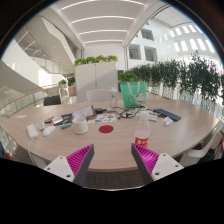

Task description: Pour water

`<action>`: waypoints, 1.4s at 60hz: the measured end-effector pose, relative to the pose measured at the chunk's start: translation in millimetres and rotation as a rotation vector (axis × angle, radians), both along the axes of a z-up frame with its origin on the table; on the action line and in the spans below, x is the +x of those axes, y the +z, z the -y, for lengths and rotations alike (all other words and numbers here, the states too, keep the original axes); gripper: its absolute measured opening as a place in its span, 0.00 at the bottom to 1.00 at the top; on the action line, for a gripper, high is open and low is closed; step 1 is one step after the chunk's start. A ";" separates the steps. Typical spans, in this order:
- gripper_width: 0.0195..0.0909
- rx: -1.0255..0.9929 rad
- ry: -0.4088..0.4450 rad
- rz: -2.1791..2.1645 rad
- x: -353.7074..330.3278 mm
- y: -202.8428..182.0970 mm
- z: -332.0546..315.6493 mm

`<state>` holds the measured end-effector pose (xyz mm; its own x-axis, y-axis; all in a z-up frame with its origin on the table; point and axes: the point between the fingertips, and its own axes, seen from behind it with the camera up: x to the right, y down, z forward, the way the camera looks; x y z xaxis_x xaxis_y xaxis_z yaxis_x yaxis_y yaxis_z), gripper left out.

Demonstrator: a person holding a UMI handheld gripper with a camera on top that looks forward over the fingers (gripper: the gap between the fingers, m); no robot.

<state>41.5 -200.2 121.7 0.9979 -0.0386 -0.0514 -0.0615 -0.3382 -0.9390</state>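
Room: bright atrium-like hall is seen, with long ceiling light strips (100, 18), curved white balconies to one side and tall windows to the other.
Counter: large oval wooden counter (110, 150) is spread across the view, ahead of and under the fingers.
Greenery: row of leafy plants (175, 75) is lined up behind the counter's far edge.
Cabinet: white cabinet (97, 75) is placed beyond the counter, at the middle of the background.
Fingers: gripper (112, 162) is held low over the near edge of the counter; its two fingers, each with a magenta pad (78, 160), are spread wide apart, and nothing is held between them.
Bottle: small clear bottle with a red cap (142, 134) is stood upright on the counter, just ahead of the right-hand finger and apart from it; whether water is inside cannot be told.
Cup: pale cup-like vessel (80, 123) is set on the counter beyond the left-hand finger, well apart from the bottle.
Red disc: flat red round item (106, 128) is laid on the counter between the cup and the bottle, just beside the cup.
Green bag: teal bag (132, 94) is stood upright at the far side of the counter.
Clutter: small objects (55, 122) are scattered on the counter's left part; they are too small to be identified.
Chairs: dark chair (52, 100) is drawn up at the far left of the counter.
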 end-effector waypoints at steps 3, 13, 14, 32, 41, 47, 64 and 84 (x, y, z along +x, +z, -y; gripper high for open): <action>0.89 0.037 -0.046 0.014 28.3 -5.1 -22.6; 0.89 0.080 -0.168 -0.020 98.2 -43.2 -84.3; 0.89 0.078 -0.171 -0.023 102.5 -47.7 -89.0; 0.42 0.121 -0.100 0.015 118.5 -75.7 -161.2; 0.27 0.115 -0.121 -0.003 116.7 -77.9 -160.6; 0.15 0.077 -0.130 0.006 116.0 -80.4 -163.5; 0.15 0.095 -0.050 0.196 113.4 60.2 -215.9; 0.15 0.036 0.377 1.543 -32.9 65.5 -344.0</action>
